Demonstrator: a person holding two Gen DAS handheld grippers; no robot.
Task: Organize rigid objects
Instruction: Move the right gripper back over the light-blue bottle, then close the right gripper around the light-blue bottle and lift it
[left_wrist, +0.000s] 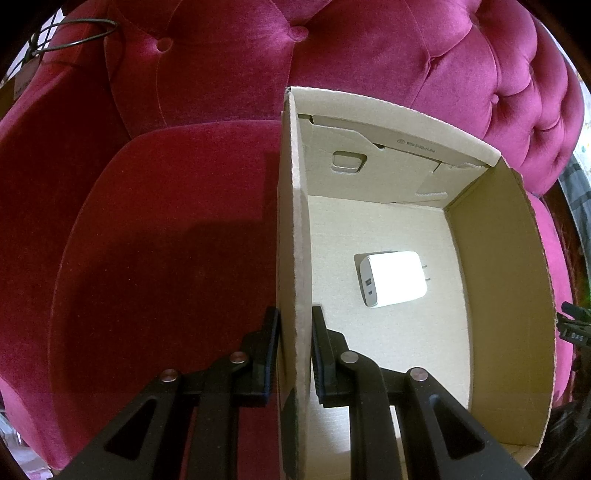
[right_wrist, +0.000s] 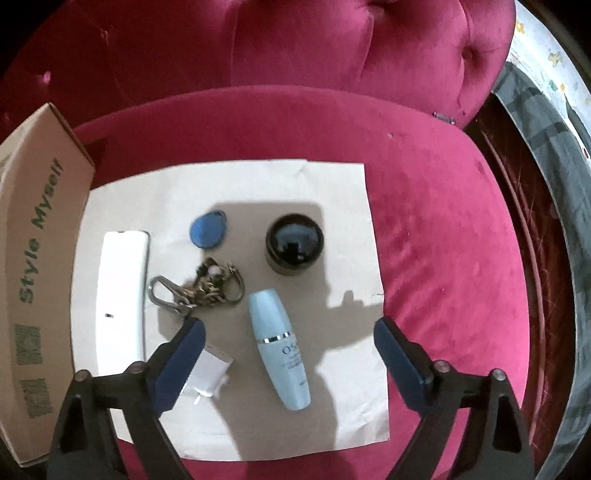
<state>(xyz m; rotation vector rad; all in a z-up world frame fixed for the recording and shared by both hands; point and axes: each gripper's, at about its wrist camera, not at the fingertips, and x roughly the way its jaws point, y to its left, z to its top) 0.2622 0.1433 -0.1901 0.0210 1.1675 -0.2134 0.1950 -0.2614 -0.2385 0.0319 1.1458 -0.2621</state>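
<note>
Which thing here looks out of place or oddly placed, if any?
Nothing looks damaged or spilled. The small white adapter lies tilted beside the right gripper's left finger, partly hidden by it. The key bunch is a tangled heap. In the box, held by the left gripper, the white charger lies slightly askew.

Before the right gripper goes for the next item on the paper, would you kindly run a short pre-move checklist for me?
1. Left gripper clamped on the cardboard box wall: ok.
2. Room in the box beside the white charger: ok.
3. Right gripper open wide: ok.
4. Blue bottle lies between the fingers, unobstructed: ok.
5. Fingers aligned across the bottle's body: cannot tell.
6. Small white adapter clear of the left-side finger: not ok, partly hidden under it.
</note>
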